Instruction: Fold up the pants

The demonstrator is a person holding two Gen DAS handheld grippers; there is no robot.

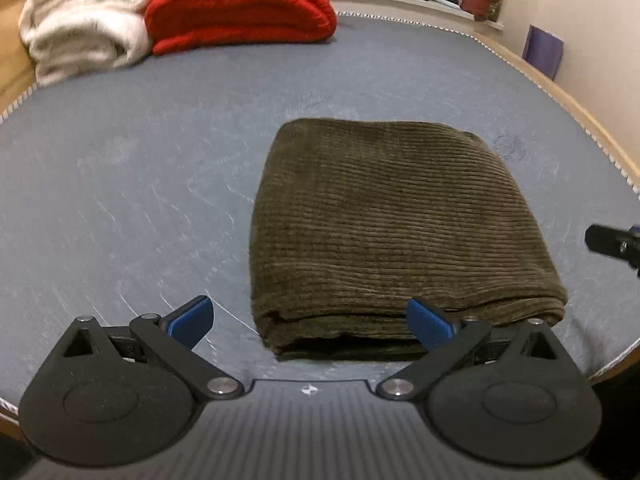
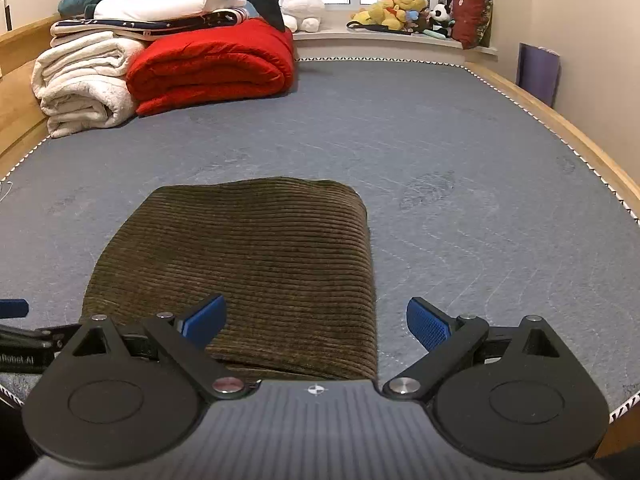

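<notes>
Pants (image 1: 396, 232) sit folded in a neat block on the bed (image 1: 140, 184), just ahead of both tools. Left gripper (image 1: 310, 320) and right gripper (image 2: 316, 322) are spread wide, holding nothing. One risk: a clumsy nudge drags the top layer and spoils the fold.

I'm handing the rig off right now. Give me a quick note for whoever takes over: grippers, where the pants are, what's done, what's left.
Left gripper: open, holding nothing, at the near edge of the pants.
Right gripper: open, holding nothing, over the pants' near right corner.
Pants: brown corduroy, lying folded into a compact rectangle on the grey mattress, layered edges toward the grippers.
Done: the folding looks finished; the stack is flat and fairly square.
Left: probably only tidying the near edge, if anything, then backing both grippers away.
</notes>
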